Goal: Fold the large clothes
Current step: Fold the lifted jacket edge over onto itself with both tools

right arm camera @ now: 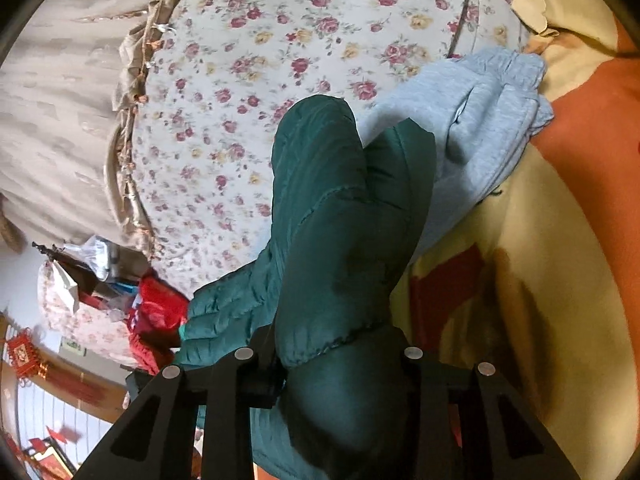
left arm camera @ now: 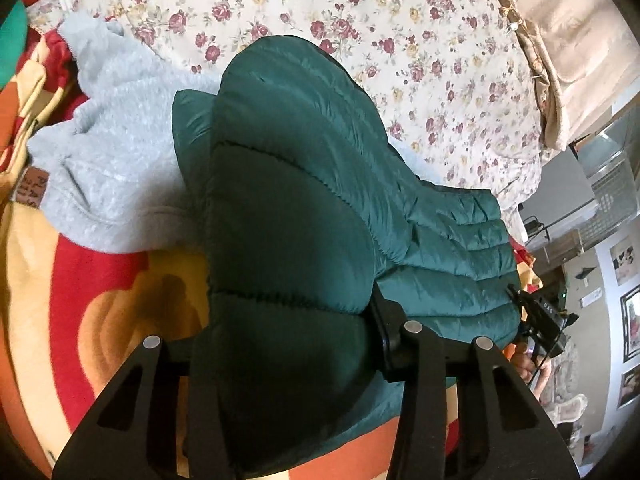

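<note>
A dark green quilted puffer jacket is lifted above the bed, stretched between both grippers. My left gripper is shut on one bunched end of it; the padding bulges between the jaws and hides the fingertips. The jacket's far end runs right toward the other gripper, seen small at the right. In the right wrist view my right gripper is shut on the jacket's other end, which also hides its fingertips.
A light grey fleece garment lies on the bed behind the jacket. Under it are a floral quilt and a red, orange and cream blanket. Room clutter and a wall stand beyond the bed edge.
</note>
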Demonstrator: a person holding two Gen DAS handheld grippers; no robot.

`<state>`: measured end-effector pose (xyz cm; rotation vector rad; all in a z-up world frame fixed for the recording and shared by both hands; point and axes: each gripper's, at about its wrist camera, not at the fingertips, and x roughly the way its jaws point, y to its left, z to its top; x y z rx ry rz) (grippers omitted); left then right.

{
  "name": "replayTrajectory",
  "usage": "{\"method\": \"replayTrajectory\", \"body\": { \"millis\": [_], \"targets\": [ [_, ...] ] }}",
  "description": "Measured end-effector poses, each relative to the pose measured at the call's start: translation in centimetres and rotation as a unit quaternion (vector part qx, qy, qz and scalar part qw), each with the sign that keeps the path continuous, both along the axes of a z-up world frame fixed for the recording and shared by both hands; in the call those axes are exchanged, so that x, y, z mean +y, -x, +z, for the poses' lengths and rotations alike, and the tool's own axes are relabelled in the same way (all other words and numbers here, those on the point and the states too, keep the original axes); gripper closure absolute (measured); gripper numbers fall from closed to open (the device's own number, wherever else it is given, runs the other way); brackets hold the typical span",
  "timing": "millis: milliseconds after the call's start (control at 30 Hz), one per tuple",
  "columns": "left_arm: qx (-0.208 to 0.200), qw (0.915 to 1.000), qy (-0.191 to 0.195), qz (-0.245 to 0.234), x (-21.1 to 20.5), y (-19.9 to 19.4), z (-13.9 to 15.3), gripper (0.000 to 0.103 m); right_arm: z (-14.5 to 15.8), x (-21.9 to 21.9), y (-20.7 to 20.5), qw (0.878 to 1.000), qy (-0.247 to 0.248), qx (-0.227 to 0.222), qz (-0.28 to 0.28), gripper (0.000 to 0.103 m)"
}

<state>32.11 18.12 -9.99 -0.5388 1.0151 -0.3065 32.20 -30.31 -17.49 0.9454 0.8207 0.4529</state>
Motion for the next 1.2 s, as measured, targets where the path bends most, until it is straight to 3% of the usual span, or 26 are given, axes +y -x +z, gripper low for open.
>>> {"method": "replayTrajectory", "body": {
  "millis": [700, 900, 967, 1067, 1200],
  "targets": [
    [0.015, 0.9998, -0.010, 0.010, 0.1, 1.3, -1.0, 0.060, -2.9, -0.7, 1.6, 0.999, -0.025, 0.026, -0.004, 0.070],
    [0.025, 0.9990, -0.034, 0.012, -0.2, 1.1, -1.7, 0.048, -3.0, -0.5, 1.4, 1.000, -0.007, 0.029, -0.001, 0.067],
    [0.031, 0.9978, -0.055, 0.019, -0.5, 1.1, -1.9, 0.036, -3.2, -0.4, 1.4, 1.000, 0.000, 0.031, -0.005, 0.064],
    [0.032, 0.9967, -0.068, 0.029, -0.6, 1.4, -1.5, 0.034, -3.1, -0.3, 1.3, 0.999, 0.023, 0.039, -0.015, 0.052],
    [0.022, 0.9962, -0.078, 0.030, -0.4, 2.1, -0.7, 0.034, -1.9, -0.7, 1.5, 0.997, 0.057, 0.036, -0.025, 0.049]
  ]
}}
